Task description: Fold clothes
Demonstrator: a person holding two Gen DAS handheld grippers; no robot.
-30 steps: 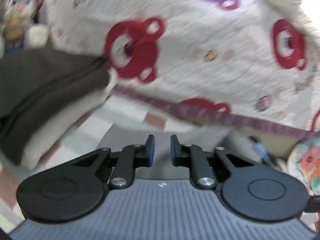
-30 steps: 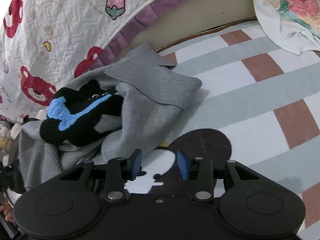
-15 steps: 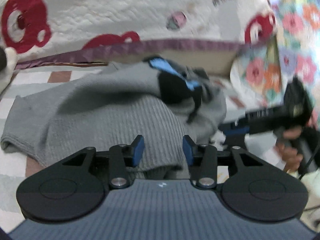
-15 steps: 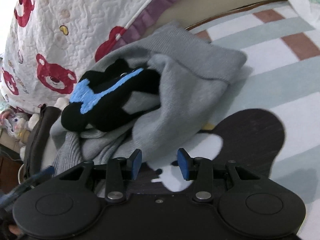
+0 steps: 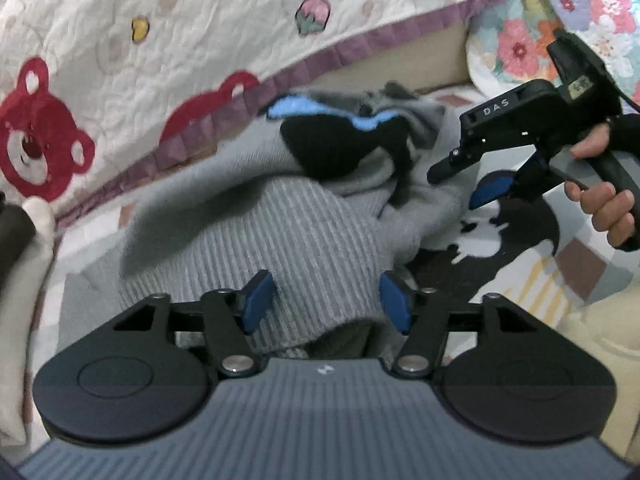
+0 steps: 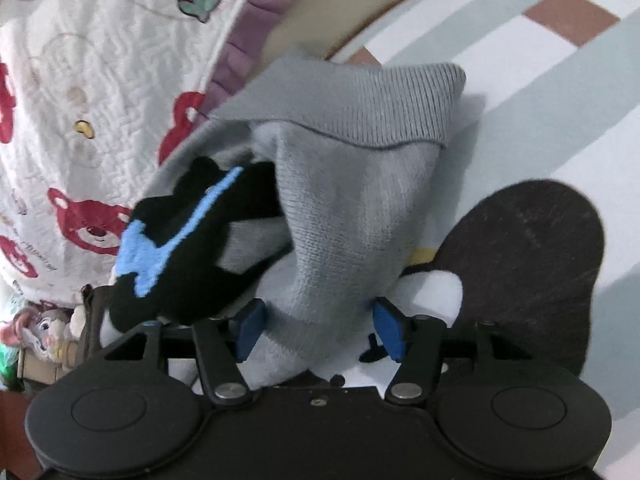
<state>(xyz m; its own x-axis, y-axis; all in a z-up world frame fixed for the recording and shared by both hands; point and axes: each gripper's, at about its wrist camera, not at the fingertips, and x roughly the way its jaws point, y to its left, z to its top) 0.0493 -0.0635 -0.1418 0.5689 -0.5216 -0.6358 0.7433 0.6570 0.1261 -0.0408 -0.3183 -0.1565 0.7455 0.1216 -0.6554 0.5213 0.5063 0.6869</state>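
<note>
The grey sweater (image 5: 320,232) lies crumpled on the striped rug (image 6: 540,92) beside the quilted bed cover (image 5: 200,40); a second ago the left claw (image 5: 326,300) faced the quilt, and now its ribbed hem sits between its widening jaws, unpinched. The right claw (image 6: 318,328) is likewise opening around a fold; both seem poised to grip and spread it flat.
</note>
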